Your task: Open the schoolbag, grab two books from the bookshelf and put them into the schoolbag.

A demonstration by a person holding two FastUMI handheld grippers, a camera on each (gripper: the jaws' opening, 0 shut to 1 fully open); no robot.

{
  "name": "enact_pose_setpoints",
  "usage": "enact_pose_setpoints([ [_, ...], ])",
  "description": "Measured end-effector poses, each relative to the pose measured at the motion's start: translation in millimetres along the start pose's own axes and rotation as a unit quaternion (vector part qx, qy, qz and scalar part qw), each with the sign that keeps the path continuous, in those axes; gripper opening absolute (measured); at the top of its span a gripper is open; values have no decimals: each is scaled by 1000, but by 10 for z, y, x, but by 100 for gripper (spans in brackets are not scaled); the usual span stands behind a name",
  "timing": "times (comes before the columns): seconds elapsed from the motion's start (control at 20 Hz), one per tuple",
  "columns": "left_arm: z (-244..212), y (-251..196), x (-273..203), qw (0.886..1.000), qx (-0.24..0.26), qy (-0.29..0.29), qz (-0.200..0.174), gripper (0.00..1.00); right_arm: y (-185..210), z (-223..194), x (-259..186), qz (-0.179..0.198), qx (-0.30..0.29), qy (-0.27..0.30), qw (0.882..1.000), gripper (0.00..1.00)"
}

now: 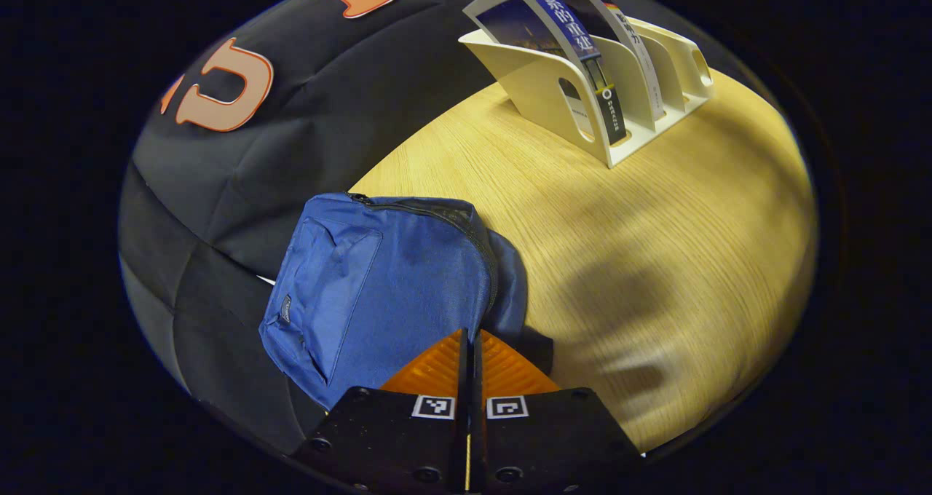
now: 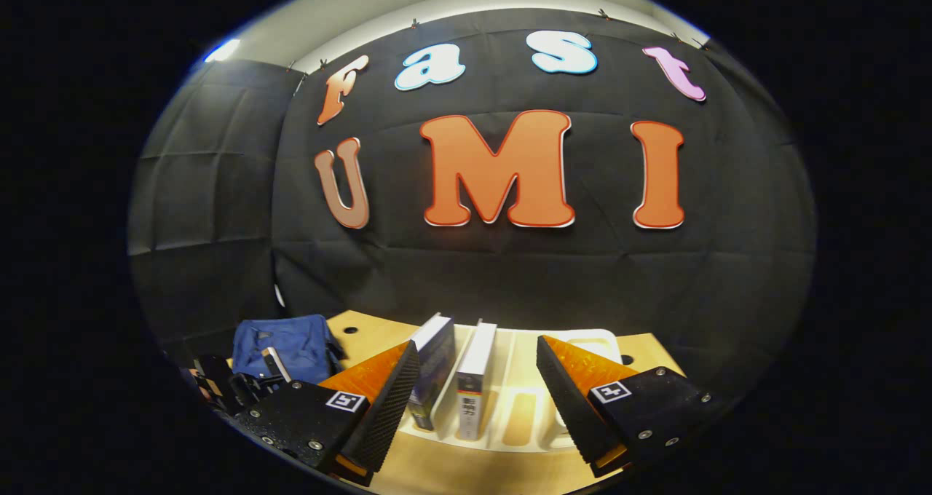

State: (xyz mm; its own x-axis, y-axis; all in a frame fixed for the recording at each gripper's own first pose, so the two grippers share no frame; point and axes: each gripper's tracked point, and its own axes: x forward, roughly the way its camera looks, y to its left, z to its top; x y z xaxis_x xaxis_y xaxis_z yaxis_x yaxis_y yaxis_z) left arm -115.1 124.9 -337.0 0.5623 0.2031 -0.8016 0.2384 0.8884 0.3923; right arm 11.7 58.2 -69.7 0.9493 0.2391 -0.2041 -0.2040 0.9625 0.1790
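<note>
The blue schoolbag (image 1: pixel 378 284) lies on the wooden table (image 1: pixel 655 262) by the black wall, its zipper running along the top edge. My left gripper (image 1: pixel 470 338) is shut, tips touching the bag at the zipper's end; whether anything is pinched is hidden. A white bookshelf (image 1: pixel 542 94) at the far side holds two upright books (image 1: pixel 557 22). In the right gripper view, my right gripper (image 2: pixel 477 346) stands open just in front of the bookshelf (image 2: pixel 524 415). The two books (image 2: pixel 437 360) (image 2: pixel 475 378) lie between its spread fingers. The schoolbag (image 2: pixel 287 346) sits at the left with the left gripper (image 2: pixel 240 389) beside it.
The bookshelf has empty slots (image 2: pixel 590 338) to the right of the books. The black cloth wall (image 1: pixel 291 116) rises directly behind the bag and the table's far edge. Bare tabletop (image 1: pixel 692 211) stretches between the bag and the shelf.
</note>
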Motion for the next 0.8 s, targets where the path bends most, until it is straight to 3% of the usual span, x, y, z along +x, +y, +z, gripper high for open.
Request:
enact_pose_setpoints([
  [0.1,60,53,-74,1000,-11,-9,-11,1,176,105,36,36,37,-2,999,96],
  [0.4,340,453,-398,995,-79,-39,-54,0,348,134,235,78,60,7,995,96],
  [0.55,500,699,-547,991,-103,-53,-72,0,340,153,332,71,90,11,993,97],
  [0.7,679,958,-683,987,-121,-65,-81,0,496,267,404,88,69,-4,994,96],
  [0.8,755,1123,-736,986,-130,-71,-82,0,488,305,491,78,54,-9,995,96],
])
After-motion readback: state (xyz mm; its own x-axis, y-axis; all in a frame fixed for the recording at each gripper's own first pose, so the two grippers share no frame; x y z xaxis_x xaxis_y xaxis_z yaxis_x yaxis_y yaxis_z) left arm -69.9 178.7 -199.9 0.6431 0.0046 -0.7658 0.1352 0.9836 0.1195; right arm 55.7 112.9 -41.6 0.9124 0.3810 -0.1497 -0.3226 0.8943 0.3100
